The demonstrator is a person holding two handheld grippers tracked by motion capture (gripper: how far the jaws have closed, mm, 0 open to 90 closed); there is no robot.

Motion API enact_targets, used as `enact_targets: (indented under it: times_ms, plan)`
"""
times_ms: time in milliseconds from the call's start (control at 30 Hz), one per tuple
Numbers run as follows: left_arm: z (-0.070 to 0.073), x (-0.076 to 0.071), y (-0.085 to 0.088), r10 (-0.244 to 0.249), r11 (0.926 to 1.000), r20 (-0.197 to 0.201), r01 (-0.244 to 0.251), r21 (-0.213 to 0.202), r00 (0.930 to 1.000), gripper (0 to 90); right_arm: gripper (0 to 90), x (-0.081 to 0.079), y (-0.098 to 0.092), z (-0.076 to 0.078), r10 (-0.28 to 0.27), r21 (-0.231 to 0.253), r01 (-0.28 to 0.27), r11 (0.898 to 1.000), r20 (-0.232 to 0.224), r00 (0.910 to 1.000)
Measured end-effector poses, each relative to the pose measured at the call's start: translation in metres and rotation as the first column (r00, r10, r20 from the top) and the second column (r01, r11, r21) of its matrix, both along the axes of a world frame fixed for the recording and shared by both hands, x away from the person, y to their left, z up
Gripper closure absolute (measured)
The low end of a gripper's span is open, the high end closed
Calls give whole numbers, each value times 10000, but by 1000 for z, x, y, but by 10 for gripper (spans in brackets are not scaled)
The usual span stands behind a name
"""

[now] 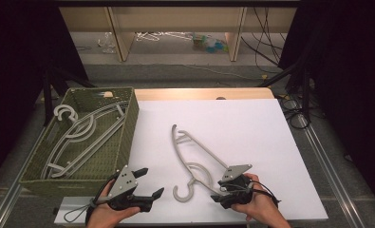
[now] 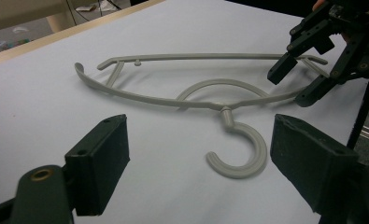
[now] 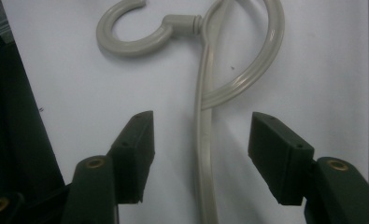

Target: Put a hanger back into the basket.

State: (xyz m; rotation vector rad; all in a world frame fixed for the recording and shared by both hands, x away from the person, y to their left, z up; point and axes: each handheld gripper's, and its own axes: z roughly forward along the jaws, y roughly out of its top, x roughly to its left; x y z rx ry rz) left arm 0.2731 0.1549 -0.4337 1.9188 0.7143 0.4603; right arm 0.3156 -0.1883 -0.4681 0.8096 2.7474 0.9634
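1. jaws of the left gripper (image 1: 151,183) stand wide apart and hold nothing, just beside the green basket (image 1: 126,130) with other hangers inside.
2. grey hanger (image 1: 193,154) lies flat on the white sheet; it looks light, stiff and smooth.
3. right gripper (image 1: 219,190) has its jaws apart around the hanger's arm near the hook, a good place to hold.

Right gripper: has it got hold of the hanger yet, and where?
Not yet. The right gripper is open, its jaws on either side of the hanger arm just below the loop, not touching it. The left gripper is open too, holding nothing.
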Motion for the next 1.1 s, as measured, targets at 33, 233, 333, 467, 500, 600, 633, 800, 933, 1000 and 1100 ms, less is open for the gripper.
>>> enact_targets:
  times_ms: [33, 233, 333, 467, 500, 600, 633, 800, 933, 1000, 1100]
  plan:
    - [0, 0, 0, -28, 10000, -77, 27, -44, 10000, 196, 456, 1, 0, 0, 44, -103, -44, 9999, -44, 10000]
    - [-2, 0, 0, 78, 10000, -201, -77, 48, 9998, 198, 540, 6, 6, -4, 107, -434, -123, 9990, -360, 9993]
    - [-2, 0, 0, 14, 10000, -202, -15, -34, 9998, 198, 580, 7, 8, -5, 124, -497, -142, 9987, -366, 9993]
    - [-1, 0, -1, -102, 9999, -135, 102, 68, 9999, 199, 641, 8, 11, -4, 142, -799, -171, 9967, -366, 9992]
    - [-1, 0, -1, -90, 9999, -137, 90, 46, 9999, 200, 651, 8, 11, -4, 134, -832, -162, 9964, -343, 9993]
    - [-1, 0, 0, 11, 10000, -188, -11, -31, 9998, 201, 677, 9, 13, -4, 211, -999, -237, 9947, -274, 9994]
    - [-1, 0, 0, -9, 10000, -172, 9, -42, 9999, 201, 684, 9, 14, -4, 211, -1056, -237, 9941, -251, 9995]
    - [-2, 1, -1, -84, 10000, -173, 85, 26, 9998, 202, 688, 9, 17, -3, 218, -1259, -249, 9917, -263, 9994]
    - [-2, 1, -1, -113, 9999, -142, 115, 104, 9998, 203, 696, 11, 18, -3, 260, -1320, -299, 9908, -312, 9992]
    - [-2, 1, -1, -109, 9999, -144, 110, 113, 9998, 204, 713, 12, 18, -2, 220, -1335, -278, 9907, -452, 9987]
    - [-3, 1, -1, -69, 9998, -167, 72, 180, 9998, 207, 744, 14, 19, -2, 242, -1430, -315, 9892, -522, 9983]
